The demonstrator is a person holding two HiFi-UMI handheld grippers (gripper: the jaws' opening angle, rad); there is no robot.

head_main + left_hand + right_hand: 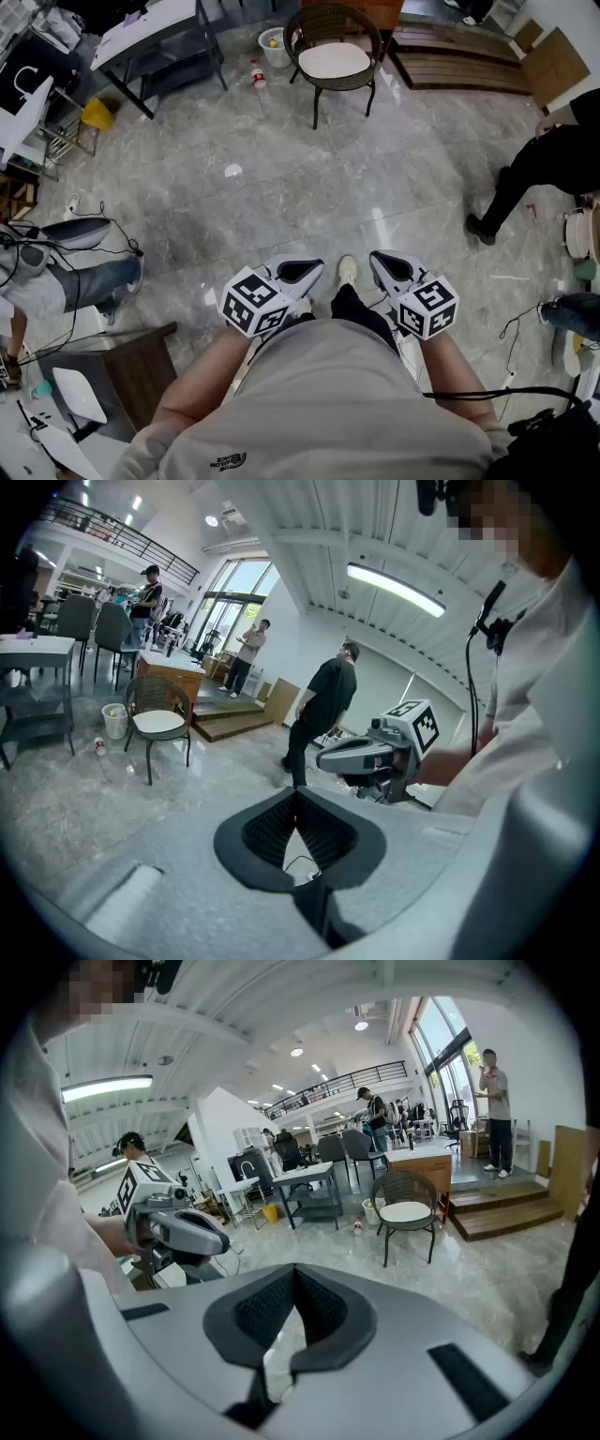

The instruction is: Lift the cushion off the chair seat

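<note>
Head view: pale rounded cushion (335, 61) lies flat on wicker chair (330, 19).

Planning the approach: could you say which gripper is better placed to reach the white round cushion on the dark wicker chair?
Neither clearly: left gripper and right gripper are shut, empty, side by side, with the white round cushion far ahead between them.

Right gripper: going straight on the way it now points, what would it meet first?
Probably the floor: the right gripper tilts downward, so its line likely lands short of the chair ahead, though depth is unclear.
</note>
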